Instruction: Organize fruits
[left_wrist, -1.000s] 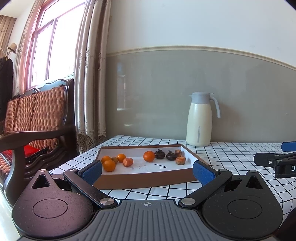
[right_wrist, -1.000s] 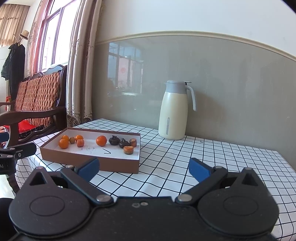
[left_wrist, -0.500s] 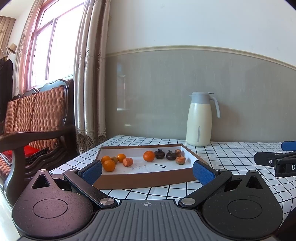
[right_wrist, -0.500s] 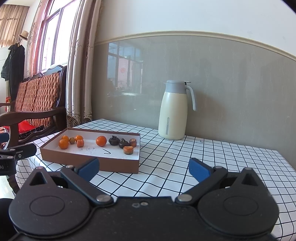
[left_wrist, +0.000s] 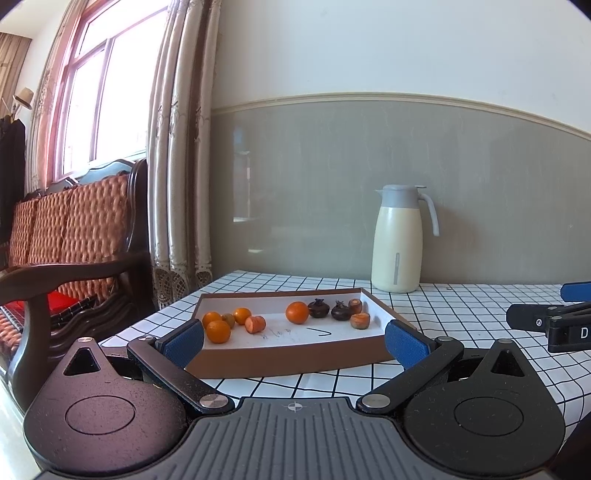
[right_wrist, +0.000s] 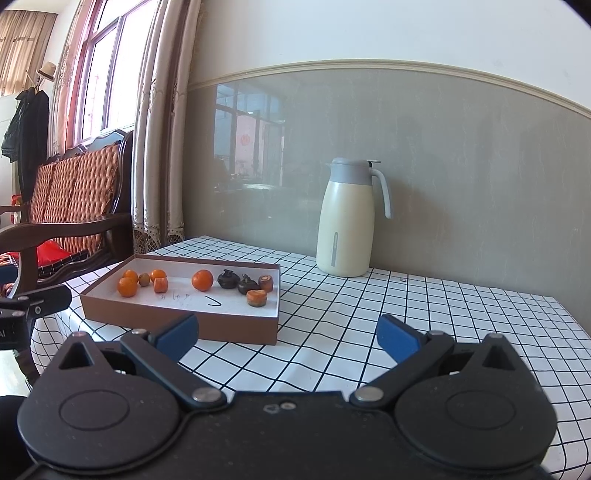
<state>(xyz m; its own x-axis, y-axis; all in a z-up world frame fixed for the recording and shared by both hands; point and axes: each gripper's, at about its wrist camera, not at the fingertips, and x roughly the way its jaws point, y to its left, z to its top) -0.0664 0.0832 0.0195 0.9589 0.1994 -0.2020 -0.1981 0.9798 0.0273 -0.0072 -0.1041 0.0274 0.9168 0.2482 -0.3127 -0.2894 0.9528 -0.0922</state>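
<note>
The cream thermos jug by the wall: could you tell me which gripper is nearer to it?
Right. The right gripper hovers open over the bare tablecloth with the thermos jug just right of straight ahead; the left gripper sits behind the fruit tray, farther left.

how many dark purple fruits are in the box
2, side by side toward the box's right end: one next to the lone orange, the other just right of it.

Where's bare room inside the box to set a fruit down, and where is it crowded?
Inside the box, the bare floor is the front strip by the near wall and the gap between the cut orange piece and the lone orange. The left cluster and the dark fruits at the right end are crowded. Both grippers, left and right, are open.
</note>
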